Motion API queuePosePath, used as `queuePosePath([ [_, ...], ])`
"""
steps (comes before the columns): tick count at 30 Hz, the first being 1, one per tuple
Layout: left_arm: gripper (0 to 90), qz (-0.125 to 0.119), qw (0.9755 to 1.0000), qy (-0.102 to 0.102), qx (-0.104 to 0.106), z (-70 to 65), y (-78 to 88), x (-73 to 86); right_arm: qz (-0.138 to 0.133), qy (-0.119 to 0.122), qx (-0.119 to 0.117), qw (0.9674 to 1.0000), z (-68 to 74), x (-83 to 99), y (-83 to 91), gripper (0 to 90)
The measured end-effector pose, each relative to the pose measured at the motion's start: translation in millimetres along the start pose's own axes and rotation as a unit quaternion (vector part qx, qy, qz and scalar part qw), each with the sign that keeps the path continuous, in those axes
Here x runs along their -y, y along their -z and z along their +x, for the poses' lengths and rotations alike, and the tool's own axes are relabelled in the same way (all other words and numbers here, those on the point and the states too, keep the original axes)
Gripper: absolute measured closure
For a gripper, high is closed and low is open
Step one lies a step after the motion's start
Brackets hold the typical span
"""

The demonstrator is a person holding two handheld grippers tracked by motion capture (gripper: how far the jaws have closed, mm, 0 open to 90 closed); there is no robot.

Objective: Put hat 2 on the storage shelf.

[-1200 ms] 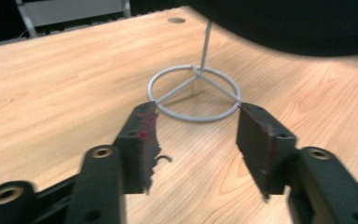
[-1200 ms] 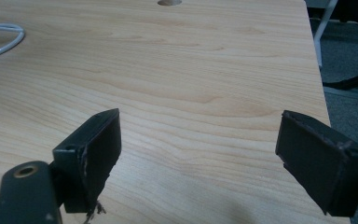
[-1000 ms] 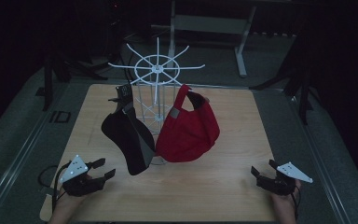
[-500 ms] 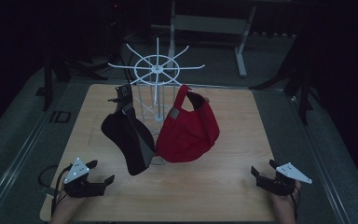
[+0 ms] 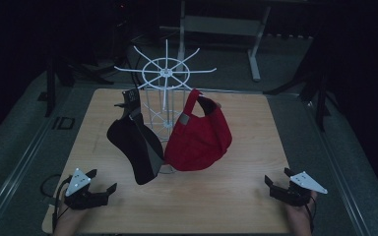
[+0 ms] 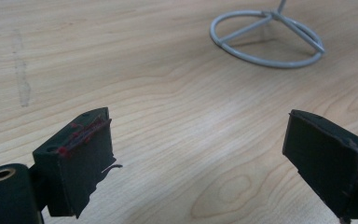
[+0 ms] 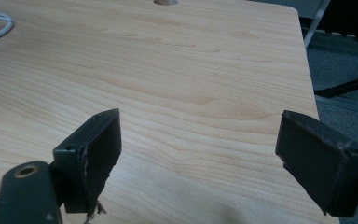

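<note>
Item 1, red cap (image 5: 199,140): hung on the white wire rack (image 5: 166,73) by its back strap, which is looped over an arm, so the crown sags below and to the right of the rack's post. It is held clear of the bench (image 5: 236,196), or nearly so; contact with the wood cannot be told.

Item 2, black cap (image 5: 135,147): hung on the left side of the same rack, its strap caught higher up and its brim pointed down toward the near edge. It is set just beside the red cap, and the two seem to touch near the rack's foot.

Item 3, rack: stood upright at the middle of the bench, spokes spread at the top as hangers. Its ring base (image 6: 266,38) is seen flat on the wood in the left gripper view.

Item 4, left gripper (image 5: 101,189): kept low at the near left corner, well apart from both caps. Its fingers (image 6: 77,158) have just been opening and are spread wide, with nothing between them but bare wood.

Item 5, right gripper (image 5: 278,181): kept at the near right corner, likewise well apart. Its fingers (image 7: 93,154) are spread wide and nothing is held.

Remark: both tools are judged to be parked ready, opened for a reach toward the hanging caps.
</note>
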State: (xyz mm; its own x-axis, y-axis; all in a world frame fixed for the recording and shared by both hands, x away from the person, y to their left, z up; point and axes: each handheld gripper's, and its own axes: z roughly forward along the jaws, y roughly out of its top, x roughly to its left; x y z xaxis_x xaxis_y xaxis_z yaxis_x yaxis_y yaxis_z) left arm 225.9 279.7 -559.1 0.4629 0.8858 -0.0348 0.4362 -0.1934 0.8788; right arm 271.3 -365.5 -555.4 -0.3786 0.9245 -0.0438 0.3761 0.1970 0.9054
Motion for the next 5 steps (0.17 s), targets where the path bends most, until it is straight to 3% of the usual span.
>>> queuePosePath([
  [5,9.0,-0.005,1.0,0.007,-0.002,1.1,0.8,1.5,0.005,0.005,0.002,1.0,1.1,-0.3,-0.8,14.2],
])
